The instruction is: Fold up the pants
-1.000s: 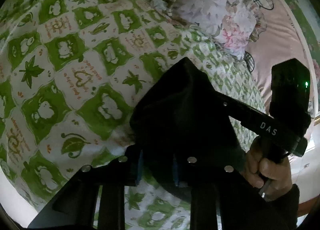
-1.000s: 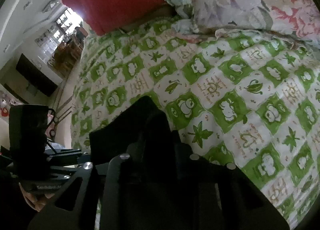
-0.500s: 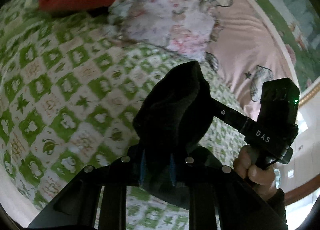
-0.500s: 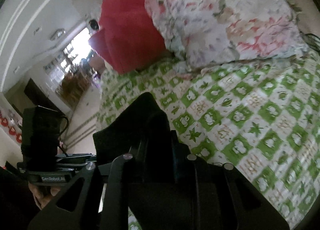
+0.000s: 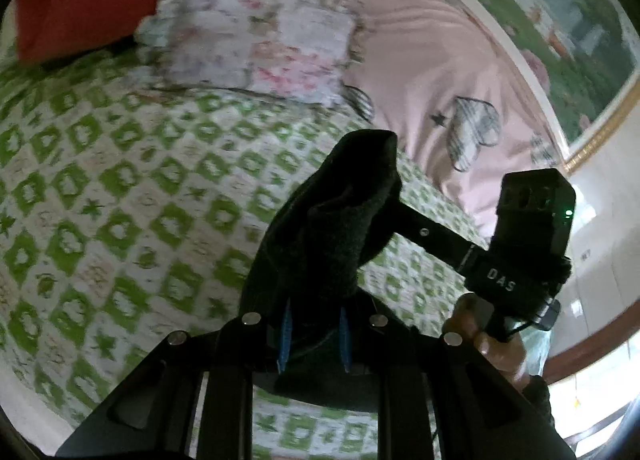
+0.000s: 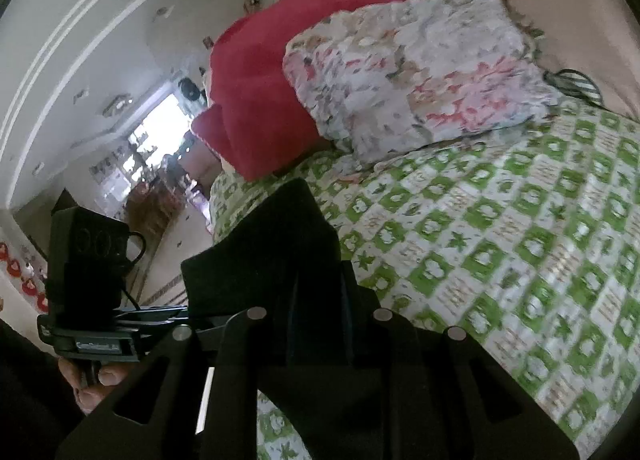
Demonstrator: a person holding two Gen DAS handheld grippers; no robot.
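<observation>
Pants (image 5: 332, 236) of dark cloth are held up over the green-checked bedspread (image 5: 120, 220), a bunched part of them clamped in the left gripper (image 5: 314, 336) and another part pinched in the right gripper (image 6: 316, 300), whose body is also seen at the right of the left wrist view. From the right wrist view the cloth rises as a stiff peak above the fingers and spreads leftward toward the other gripper. The step in hand is judged to be a lift or carry of the gathered garment ahead of a fold. It would be done well if both grips were kept level and drawn apart until the cloth between them is taut, then lowered flat on the open middle of the bedspread, well short of the floral pillow (image 6: 412, 76) and red pillow (image 6: 256, 100) at its far edge. The long axis of the pants cannot be told, since most of the garment hangs hidden below the fingers; only the pinched part is shown pointing up and away.
</observation>
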